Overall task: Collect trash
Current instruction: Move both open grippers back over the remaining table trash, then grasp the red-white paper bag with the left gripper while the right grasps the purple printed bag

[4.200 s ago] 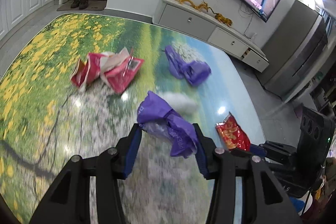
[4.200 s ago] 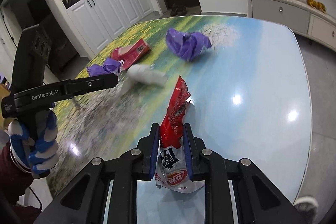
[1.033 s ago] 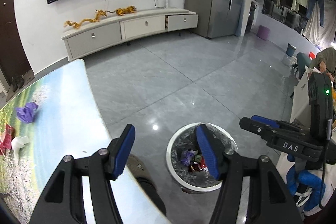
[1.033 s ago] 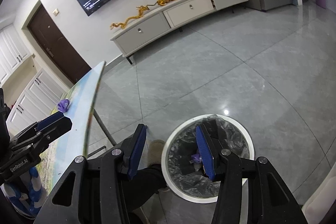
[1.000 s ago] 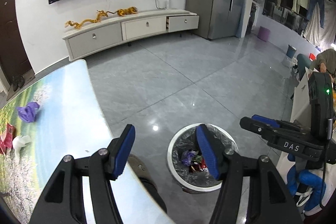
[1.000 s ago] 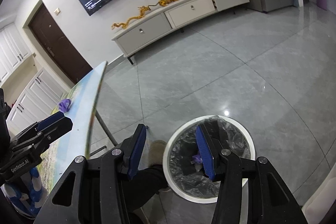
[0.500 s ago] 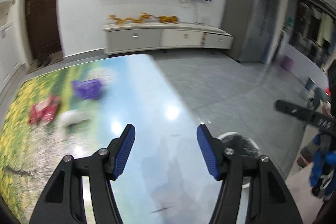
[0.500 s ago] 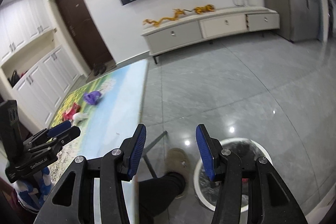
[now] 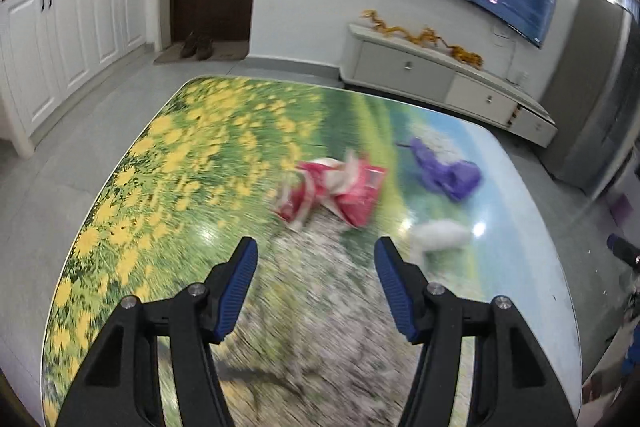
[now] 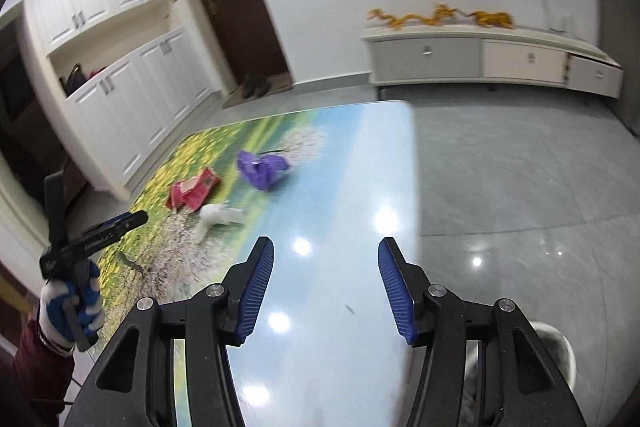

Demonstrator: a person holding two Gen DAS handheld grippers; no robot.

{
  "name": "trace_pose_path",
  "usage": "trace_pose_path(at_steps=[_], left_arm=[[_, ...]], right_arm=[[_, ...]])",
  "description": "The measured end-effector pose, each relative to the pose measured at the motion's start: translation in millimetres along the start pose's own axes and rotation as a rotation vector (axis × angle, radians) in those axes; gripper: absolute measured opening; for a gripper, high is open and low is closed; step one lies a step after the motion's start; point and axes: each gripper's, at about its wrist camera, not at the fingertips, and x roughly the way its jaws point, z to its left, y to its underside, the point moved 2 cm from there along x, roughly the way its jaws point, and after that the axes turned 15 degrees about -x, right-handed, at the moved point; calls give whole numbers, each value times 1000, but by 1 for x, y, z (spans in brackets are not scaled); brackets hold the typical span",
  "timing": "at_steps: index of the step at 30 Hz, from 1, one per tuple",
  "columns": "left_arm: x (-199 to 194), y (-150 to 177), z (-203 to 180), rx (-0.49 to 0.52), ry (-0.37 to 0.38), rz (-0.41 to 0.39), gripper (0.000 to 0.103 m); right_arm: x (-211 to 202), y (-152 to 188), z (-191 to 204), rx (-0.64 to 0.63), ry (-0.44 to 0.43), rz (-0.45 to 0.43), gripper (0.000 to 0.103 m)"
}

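Red wrapper [image 9: 334, 193]: crumpled, middle of the counter [image 9: 168, 163], dead ahead of the left tongs [image 9: 316, 267]; blurred, so folds hard to read.
Handling, red wrapper: likely feather-light, crinkly film, slippery on the glossy top; best pinched on a raised fold or the torn white edge, not pressed flat.
Purple bag [image 9: 446, 171]: soft bunched plastic, farther and to the right of the wrapper, apart from it.
Handling, purple bag: probably limp and light, any bunched peak good for a pinch; likely to trail loose ends.
White wad [image 9: 438, 237]: pale lump, near right of the wrapper, close to the right blue pad; looks like tissue or foam, cannot tell which; probably squashes easily.
Left tongs: spread wide, nothing between the pads, hovering above the near counter.
Right tongs [image 10: 326, 279]: spread wide, holding nothing, over the counter's bare blue right side, all three pieces far left of them.
Bin [image 10: 560, 347]: on the floor, low right, rim only partly visible.
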Motion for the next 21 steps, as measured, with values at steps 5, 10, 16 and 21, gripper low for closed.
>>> trace_pose_path(at_steps=[5, 10, 16, 21], left_arm=[[32, -19, 10, -40, 0, 32, 52], [57, -30, 8, -44, -28, 49, 47], [77, -37, 1, -13, -31, 73, 46], [89, -39, -7, 8, -18, 99, 46]], right_arm=[[44, -25, 15, -51, -64, 17, 54], [73, -43, 24, -85, -98, 26, 54], [103, -56, 27, -107, -119, 41, 54], [130, -67, 24, -122, -131, 59, 55]])
